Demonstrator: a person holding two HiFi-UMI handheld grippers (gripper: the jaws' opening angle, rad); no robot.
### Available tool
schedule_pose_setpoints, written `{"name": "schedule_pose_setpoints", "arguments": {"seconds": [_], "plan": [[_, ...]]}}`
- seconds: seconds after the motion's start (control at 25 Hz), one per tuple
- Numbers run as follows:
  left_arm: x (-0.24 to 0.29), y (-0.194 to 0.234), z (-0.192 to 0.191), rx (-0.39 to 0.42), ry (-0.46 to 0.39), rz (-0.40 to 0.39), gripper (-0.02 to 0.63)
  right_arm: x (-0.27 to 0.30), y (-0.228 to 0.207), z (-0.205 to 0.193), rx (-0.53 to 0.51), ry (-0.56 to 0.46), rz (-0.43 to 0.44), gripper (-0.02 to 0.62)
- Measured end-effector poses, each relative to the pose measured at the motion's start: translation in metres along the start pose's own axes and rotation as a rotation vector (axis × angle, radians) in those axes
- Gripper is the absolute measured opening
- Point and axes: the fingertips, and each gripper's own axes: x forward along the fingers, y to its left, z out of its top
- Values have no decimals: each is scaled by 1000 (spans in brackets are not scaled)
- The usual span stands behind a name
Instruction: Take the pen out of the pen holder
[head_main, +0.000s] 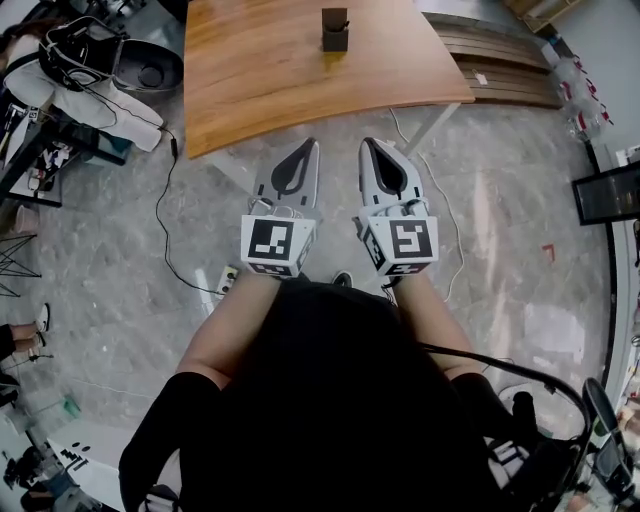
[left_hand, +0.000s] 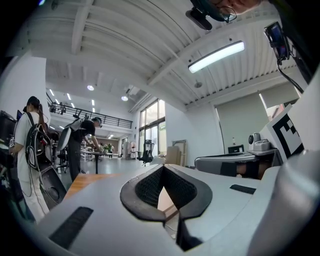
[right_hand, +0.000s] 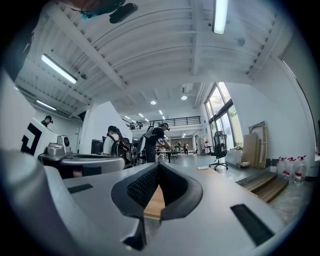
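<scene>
A dark square pen holder (head_main: 335, 30) stands on the wooden table (head_main: 270, 70), towards its far side. What it holds is too small to make out. Both grippers are held side by side over the floor, short of the table's near edge and far from the holder. My left gripper (head_main: 311, 143) is shut, its jaw tips meeting with nothing between them; its own view shows the left gripper (left_hand: 162, 168) closed the same way. My right gripper (head_main: 366, 142) is shut and empty too, and the right gripper (right_hand: 158, 164) points at the table edge.
A black cable and a power strip (head_main: 228, 281) lie on the grey floor at the left. A chair piled with gear (head_main: 95, 65) stands beside the table's left end. Wooden planks (head_main: 510, 65) lie to the right, with a monitor (head_main: 606, 192) at the right edge. People (left_hand: 80, 145) work in the background.
</scene>
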Motion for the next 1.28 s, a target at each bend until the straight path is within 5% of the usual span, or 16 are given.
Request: {"name": "schedule_pose_setpoints", "arguments": {"seconds": [0.72, 1.28], "plan": [[98, 24, -39, -35, 44, 5, -1, 76, -57, -36, 6, 67, 22, 14], [232, 129, -77, -53, 108, -33, 0, 242, -98, -65, 38, 117, 11, 14]]}}
